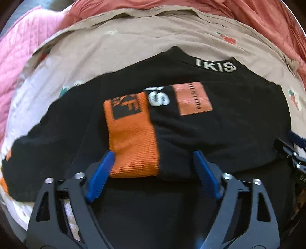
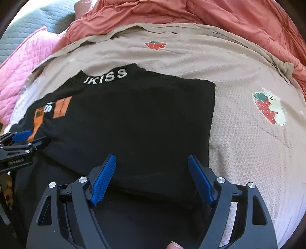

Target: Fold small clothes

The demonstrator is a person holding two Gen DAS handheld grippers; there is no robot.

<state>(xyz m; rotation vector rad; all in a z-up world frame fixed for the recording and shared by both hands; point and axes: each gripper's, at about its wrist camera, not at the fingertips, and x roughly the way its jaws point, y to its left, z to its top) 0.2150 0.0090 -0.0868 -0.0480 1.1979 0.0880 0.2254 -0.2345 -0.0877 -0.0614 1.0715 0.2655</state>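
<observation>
A bed spread with a beige strawberry-print sheet (image 2: 248,153), rumpled coral duvet (image 2: 220,13) behind it, carries a black sweatshirt (image 2: 143,118) lying flat. The left gripper (image 1: 152,162) hangs with jaws wide apart over the orange cuff (image 1: 132,141), pads clear of the sleeve folded across the sweatshirt's chest. The right gripper (image 2: 152,168), jaws likewise apart, hovers at the sweatshirt's near hem. Sleeves appear tucked; the next move likely calls for pinching that hem and folding it toward the collar.

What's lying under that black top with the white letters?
The black top lies on a beige strawberry-print blanket. Whatever is beneath its middle is covered; the orange cuff is folded on top.
</observation>
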